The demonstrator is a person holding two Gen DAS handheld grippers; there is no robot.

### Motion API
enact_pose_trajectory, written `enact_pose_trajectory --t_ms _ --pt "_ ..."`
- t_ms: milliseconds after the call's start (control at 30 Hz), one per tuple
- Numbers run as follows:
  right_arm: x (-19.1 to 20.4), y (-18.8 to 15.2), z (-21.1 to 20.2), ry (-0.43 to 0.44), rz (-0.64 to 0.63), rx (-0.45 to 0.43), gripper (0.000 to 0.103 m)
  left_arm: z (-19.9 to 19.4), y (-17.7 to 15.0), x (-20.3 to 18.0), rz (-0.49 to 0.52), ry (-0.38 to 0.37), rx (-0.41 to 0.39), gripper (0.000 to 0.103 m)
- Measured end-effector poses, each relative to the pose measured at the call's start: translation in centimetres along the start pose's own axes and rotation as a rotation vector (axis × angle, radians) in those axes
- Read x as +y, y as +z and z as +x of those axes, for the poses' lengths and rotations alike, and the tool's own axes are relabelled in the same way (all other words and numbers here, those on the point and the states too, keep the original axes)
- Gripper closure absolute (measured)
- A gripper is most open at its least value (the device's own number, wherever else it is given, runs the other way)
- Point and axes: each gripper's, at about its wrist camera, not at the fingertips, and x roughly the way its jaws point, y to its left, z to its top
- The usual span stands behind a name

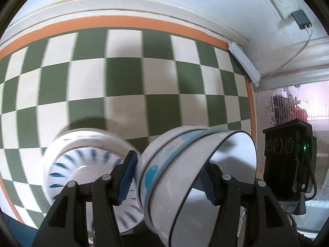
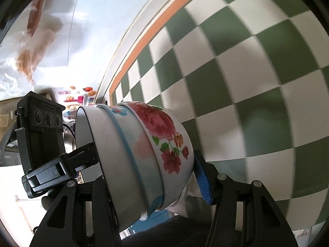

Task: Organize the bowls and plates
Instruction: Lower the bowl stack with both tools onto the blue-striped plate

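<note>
Three nested bowls lie tipped on their side above the green-and-white checked cloth (image 1: 123, 78). The inner bowl (image 1: 205, 195) is white with a black rim, the middle one (image 2: 141, 154) has a blue rim, and the outer one (image 2: 164, 131) bears red flowers. My left gripper (image 1: 169, 162) is shut on this stack, one blue pad (image 1: 127, 177) on the outside and the other inside the mouth. My right gripper (image 2: 152, 164) clamps the same stack, one blue pad (image 2: 202, 181) at the floral bowl's base and its other finger hidden. A white dish with blue dashes (image 1: 86, 164) sits left of the stack.
The cloth has an orange border (image 1: 123, 21) along the wall and at the right edge. A white strip (image 1: 244, 63) lies at the far right corner, with a socket panel and cable (image 1: 296, 12) above. Each wrist view shows the other gripper's black housing (image 1: 287, 156) (image 2: 39, 135).
</note>
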Motion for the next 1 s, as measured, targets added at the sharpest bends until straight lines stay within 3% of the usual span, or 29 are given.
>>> enact_pose_trajectory --t_ms 233,500,1000 --pt "4.0 -1.1 4.9 -0.003 -0.044 0.052 0.045 -1.7 -1.1 5.2 -0.055 0.019 -0.019 0.047" --pt "5.7 -2.3 9.9 -0.037 -0.076 0.142 0.045 -1.4 -2.6 10.7 -0.151 0.016 -0.007 0.047" --pt "5.9 -2.9 14.2 -0.107 -0.107 0.212 0.046 0.3 -3.6 13.2 -0.212 0.018 0.014 0.047"
